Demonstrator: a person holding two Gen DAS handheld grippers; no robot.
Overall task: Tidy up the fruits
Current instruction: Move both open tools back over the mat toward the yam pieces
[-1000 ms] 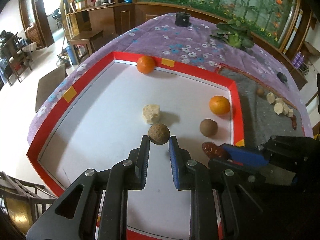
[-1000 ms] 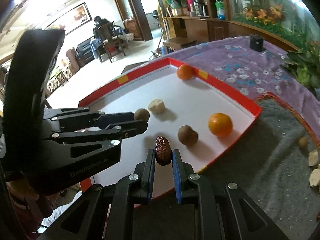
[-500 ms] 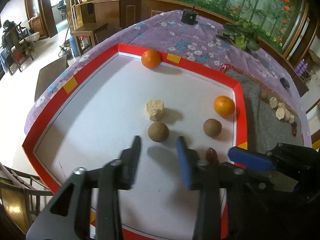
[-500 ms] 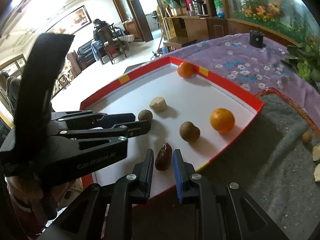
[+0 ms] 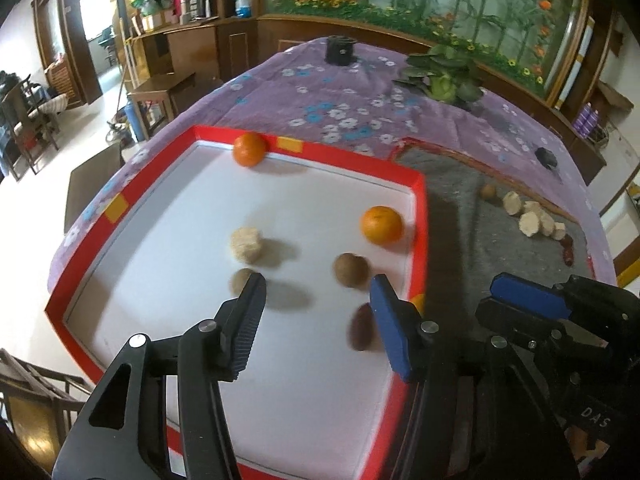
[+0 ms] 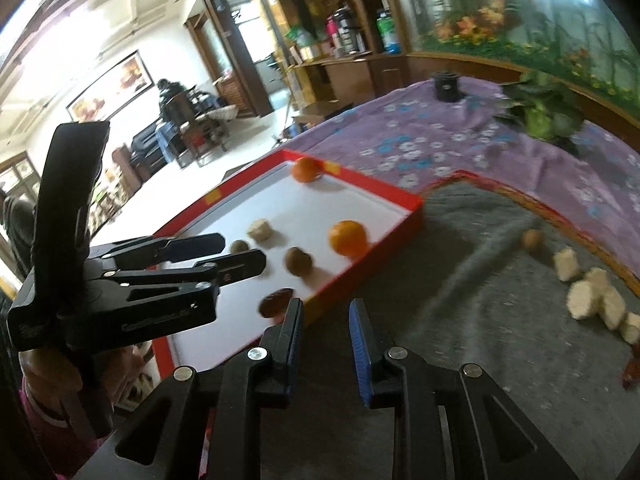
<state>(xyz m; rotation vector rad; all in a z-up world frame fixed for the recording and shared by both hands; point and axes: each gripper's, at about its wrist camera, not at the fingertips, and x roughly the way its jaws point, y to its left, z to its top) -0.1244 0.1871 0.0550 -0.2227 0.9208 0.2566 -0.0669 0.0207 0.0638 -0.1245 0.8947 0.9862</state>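
Observation:
A red-rimmed white tray (image 5: 352, 160) (image 6: 394, 196) holds two oranges (image 5: 381, 225) (image 5: 249, 149), two brown round fruits (image 5: 351, 270) (image 5: 241, 280), a pale chunk (image 5: 245, 244) and a dark red date (image 5: 362, 326) (image 6: 275, 303). My left gripper (image 5: 316, 316) is open and empty above the tray's near part, between the left brown fruit and the date. My right gripper (image 6: 325, 322) is open and empty over the grey mat (image 6: 480, 280), just right of the tray's edge; the date lies in the tray beside its left finger.
On the grey mat (image 5: 500, 184) lie several pale chunks (image 6: 592, 300) (image 5: 532, 220), a small brown fruit (image 6: 531, 239) and a red date (image 5: 567, 250). A potted plant (image 5: 444, 76) and a black cup (image 5: 340, 50) stand on the purple floral cloth behind.
Both grippers opened: the left let go of the brown fruit, the right let go of the date in the tray. Both pulled back; the right swung right over the mat.

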